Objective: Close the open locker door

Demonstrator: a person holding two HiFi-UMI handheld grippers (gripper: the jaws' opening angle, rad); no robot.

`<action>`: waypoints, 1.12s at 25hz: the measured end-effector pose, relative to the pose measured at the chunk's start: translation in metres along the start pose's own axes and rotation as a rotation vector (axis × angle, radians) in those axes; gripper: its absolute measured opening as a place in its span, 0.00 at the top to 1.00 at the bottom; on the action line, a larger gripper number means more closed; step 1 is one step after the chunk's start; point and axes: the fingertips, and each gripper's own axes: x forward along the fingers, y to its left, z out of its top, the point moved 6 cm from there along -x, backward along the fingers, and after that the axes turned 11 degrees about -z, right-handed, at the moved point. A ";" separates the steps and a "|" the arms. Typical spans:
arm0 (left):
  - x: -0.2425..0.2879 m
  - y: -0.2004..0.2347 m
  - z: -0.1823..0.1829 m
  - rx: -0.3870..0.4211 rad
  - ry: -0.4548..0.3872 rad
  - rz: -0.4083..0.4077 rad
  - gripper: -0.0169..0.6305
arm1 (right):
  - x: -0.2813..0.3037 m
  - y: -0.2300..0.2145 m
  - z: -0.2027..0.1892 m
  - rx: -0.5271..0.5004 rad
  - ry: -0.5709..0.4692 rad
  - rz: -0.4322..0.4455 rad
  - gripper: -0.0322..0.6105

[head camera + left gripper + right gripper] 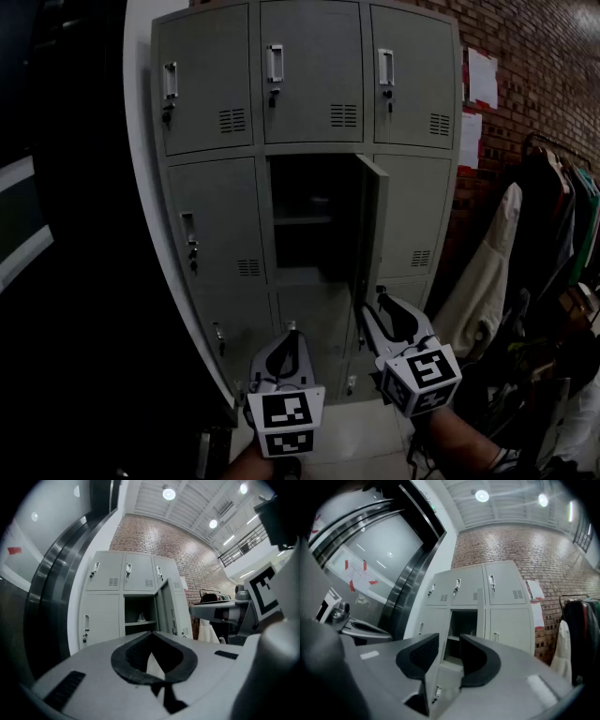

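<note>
The grey locker bank (309, 84) stands ahead of me. Its middle door (372, 220) in the second row hangs open, swung out to the right, and shows a dark compartment with a shelf (302, 220). In the left gripper view the open door (165, 609) is right of the compartment. In the right gripper view the door (482, 623) is nearly edge-on. My right gripper (373, 302) sits just below the door's lower corner with its jaws (449, 639) apart and nothing between them. My left gripper (289, 330) is lower and to the left, its jaws (152, 633) together and empty.
A clothes rack with hanging coats (553, 216) and a pale garment (487, 272) crowds the right side. Papers (481, 80) are pinned on the brick wall. A dark curved panel (75, 234) rises on the left. The lower locker doors (314, 319) are closed.
</note>
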 end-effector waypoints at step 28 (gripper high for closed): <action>0.196 0.131 0.005 -0.036 -0.035 -0.230 0.97 | 0.174 0.035 -0.044 -0.015 0.102 -0.004 0.63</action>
